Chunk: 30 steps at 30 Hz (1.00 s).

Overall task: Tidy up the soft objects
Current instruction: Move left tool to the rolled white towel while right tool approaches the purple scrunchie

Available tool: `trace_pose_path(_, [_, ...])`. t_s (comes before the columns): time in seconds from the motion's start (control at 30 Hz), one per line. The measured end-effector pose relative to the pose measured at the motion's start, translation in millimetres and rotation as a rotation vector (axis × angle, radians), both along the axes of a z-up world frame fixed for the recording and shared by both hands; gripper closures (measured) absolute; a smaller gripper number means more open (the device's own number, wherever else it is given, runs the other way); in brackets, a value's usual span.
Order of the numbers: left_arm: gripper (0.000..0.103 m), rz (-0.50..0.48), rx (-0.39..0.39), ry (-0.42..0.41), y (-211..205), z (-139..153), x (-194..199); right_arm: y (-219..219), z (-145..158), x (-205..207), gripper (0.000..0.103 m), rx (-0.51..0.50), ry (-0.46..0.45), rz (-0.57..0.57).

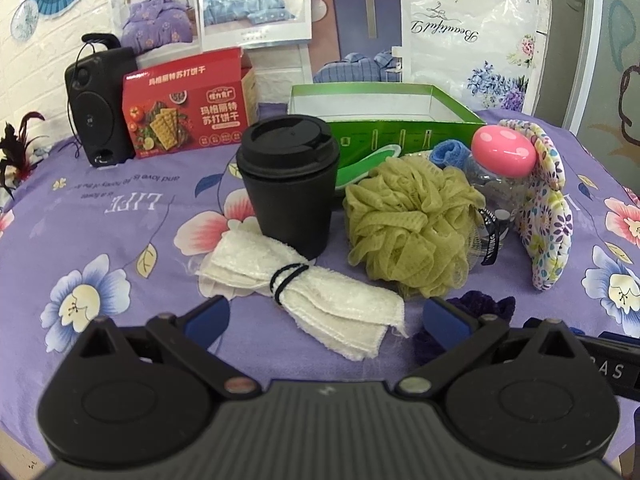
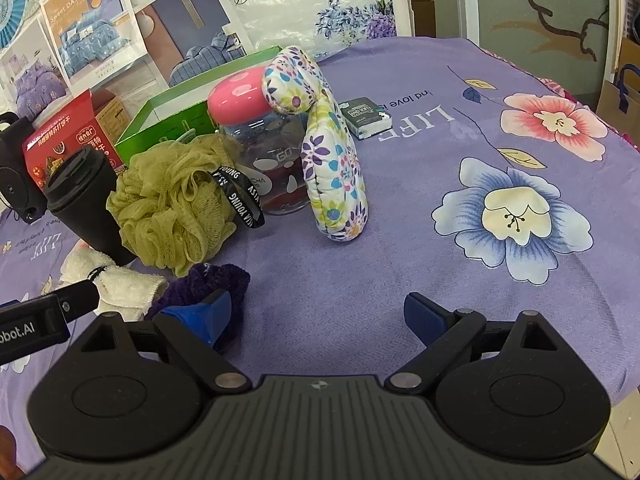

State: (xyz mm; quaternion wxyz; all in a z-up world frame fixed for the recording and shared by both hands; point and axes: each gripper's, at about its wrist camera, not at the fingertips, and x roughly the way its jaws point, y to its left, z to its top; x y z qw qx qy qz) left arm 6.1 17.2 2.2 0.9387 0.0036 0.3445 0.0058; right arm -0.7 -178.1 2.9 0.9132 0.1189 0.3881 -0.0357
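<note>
While both sets of fingers are spread wide and hold nothing, the left gripper (image 1: pixel 326 318) waits just in front of the white towel roll (image 1: pixel 308 290). The towel lies flat on the purple flowered surface (image 1: pixel 100 224), tied in the middle with a black band (image 1: pixel 289 278). The right gripper (image 2: pixel 320 316) sits low over the surface, and its left finger (image 2: pixel 208 316) is right at the dark purple knit thing (image 2: pixel 204 288).

The next step looks like picking up a soft thing, most likely the towel. To do it well, the left fingers should go around the tied middle, where the roll is thin and tight. They should come down low so both pads reach the sides, then close gently. The black cup (image 1: pixel 289 184) stands touching the far end of the towel, so the lift should be slow and not bump it. The green box (image 1: pixel 384 120) at the back is open and could be the place for soft things, but that is a guess.

Only the left camera shows the whole towel and a blue cloth (image 1: pixel 448 154) by the box. Only the right camera shows the small dark green packet (image 2: pixel 366 116) behind the flowered oven mitt (image 2: pixel 328 152). It also shows that the mitt leans on the jar with the pink lid (image 2: pixel 260 140). Both views show the green bath puff (image 1: pixel 408 224).
</note>
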Motion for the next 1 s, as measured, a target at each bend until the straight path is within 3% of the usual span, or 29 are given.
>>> trace_pose_path(0.53, [0.000, 0.008, 0.009, -0.007, 8, 3, -1, 4, 2, -6, 0.022, 0.001, -0.023, 0.036])
trace_pose_path(0.73, [0.000, 0.168, 0.069, -0.056, 60, 17, 4, 25, 8, -26, 0.022, 0.015, -0.131, 0.203])
trace_pose_path(0.83, [0.000, 0.224, 0.033, -0.051, 84, 20, 8, 46, 8, -19, 0.022, -0.018, -0.154, 0.248])
trace_pose_path(1.0, [0.000, 0.211, 0.004, -0.019, 91, 16, 14, 73, -14, 21, 0.023, -0.106, -0.083, 0.261])
